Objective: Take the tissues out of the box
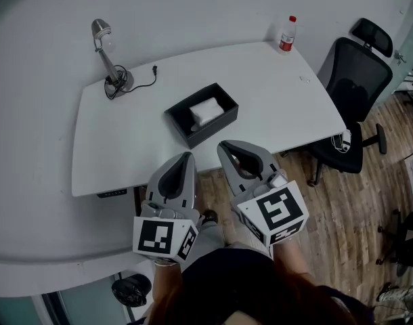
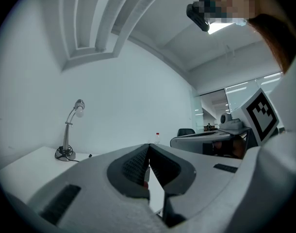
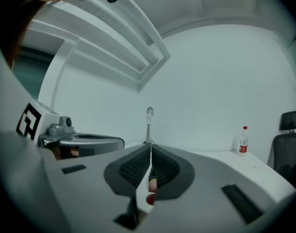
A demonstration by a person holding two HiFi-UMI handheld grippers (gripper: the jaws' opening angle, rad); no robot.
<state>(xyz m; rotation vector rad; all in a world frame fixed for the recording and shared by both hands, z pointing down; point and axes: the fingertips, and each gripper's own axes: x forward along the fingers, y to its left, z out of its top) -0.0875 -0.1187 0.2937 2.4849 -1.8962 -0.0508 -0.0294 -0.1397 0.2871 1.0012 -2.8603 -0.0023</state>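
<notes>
A black open box sits in the middle of the white table, with white tissues lying inside it. Both grippers hang in front of the table's near edge, short of the box. My left gripper has its jaws closed tip to tip with nothing between them, as the left gripper view also shows. My right gripper is shut and empty too, its pads meeting along one line. The box does not appear in either gripper view.
A desk lamp with a trailing cable stands at the table's back left. A red-capped bottle stands at the back right corner. A black office chair sits to the right on the wooden floor.
</notes>
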